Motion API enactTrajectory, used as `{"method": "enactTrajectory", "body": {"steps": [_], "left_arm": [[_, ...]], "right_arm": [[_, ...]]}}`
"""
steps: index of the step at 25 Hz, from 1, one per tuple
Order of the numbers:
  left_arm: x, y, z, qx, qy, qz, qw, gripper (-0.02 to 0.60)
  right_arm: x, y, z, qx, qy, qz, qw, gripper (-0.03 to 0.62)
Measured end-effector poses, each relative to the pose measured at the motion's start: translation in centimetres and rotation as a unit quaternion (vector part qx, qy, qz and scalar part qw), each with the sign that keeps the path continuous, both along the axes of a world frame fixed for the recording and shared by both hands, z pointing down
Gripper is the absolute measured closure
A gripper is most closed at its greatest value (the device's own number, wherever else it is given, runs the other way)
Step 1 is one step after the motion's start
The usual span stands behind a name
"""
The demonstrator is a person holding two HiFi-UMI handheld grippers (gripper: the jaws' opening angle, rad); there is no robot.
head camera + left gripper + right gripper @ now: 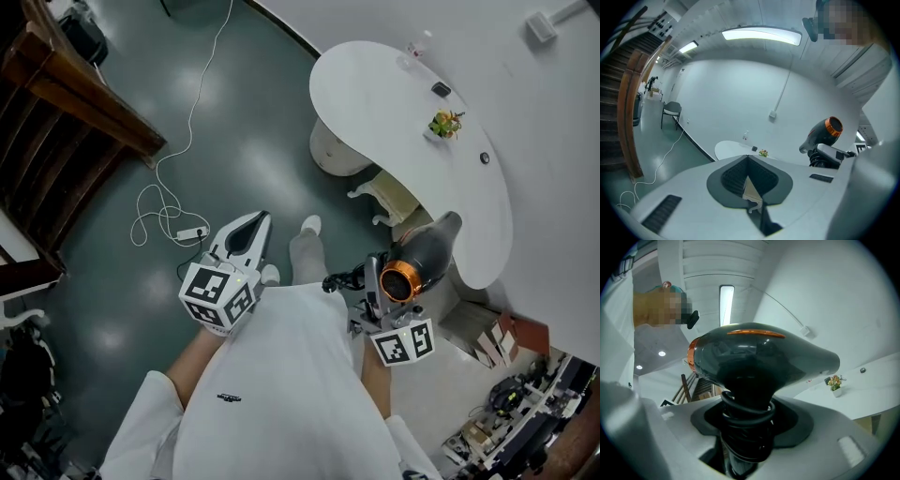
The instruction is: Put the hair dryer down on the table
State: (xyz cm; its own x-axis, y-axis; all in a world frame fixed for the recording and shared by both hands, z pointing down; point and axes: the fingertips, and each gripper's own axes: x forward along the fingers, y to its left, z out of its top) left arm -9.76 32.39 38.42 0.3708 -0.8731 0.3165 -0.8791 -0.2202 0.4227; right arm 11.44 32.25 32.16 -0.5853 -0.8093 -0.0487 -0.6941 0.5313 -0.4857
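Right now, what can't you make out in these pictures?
- Handle of the hair dryer: in the right gripper view it is wrapped in the coiled cord, and its lower end is cut off by the bottom edge.
- Small dark thing on the table: too small to name in the head view.
- Pale scrap at the left gripper jaws: unclear what it is in the left gripper view.

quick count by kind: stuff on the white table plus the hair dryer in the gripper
hair dryer: 1, held in the right gripper, not on the white table
potted plant: 1
small dark flat item: 1
small dark round item: 1
clear item, too small to identify: 1
total: 5
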Motion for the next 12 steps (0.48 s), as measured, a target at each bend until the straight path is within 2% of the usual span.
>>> {"method": "enactTrajectory", "body": {"steps": [12], "left_arm": [[4.1, -13.0, -1.7, 0.001, -0.017, 0.016, 0.9997, 0.572]], "right_arm": [[3.5, -12.6, -0.1, -0.004, -0.006, 0.000, 1.000, 0.319]]}}
